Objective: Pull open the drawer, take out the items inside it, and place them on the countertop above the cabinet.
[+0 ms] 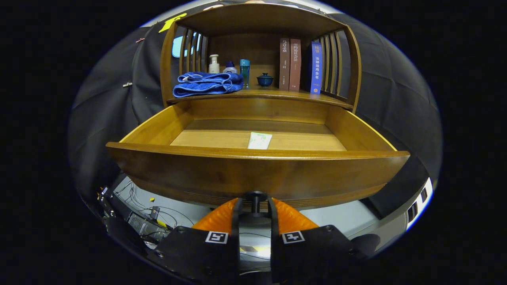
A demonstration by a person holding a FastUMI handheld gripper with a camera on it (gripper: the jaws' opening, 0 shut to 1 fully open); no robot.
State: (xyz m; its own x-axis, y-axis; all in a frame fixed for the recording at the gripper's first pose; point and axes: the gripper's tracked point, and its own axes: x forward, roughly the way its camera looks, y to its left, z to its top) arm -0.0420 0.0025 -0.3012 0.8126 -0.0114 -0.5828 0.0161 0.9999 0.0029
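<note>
The wooden drawer [257, 170] stands pulled far out of the cabinet toward me. Its dark round knob [255, 196] sits between my two fingers, and my gripper [255, 204] is shut on it just under the drawer front. On the drawer's floor lies a small white and green packet [259, 140], near the front wall and close to the middle. Above the drawer is the countertop [269, 94], a shelf under a wooden canopy.
On the countertop sit a folded blue towel [208, 83], a white pump bottle [214, 64], a teal cup [244, 71], a small blue lidded bowl [264, 80] and three upright books [295, 65]. Cables and gear [146, 221] lie on the floor below left.
</note>
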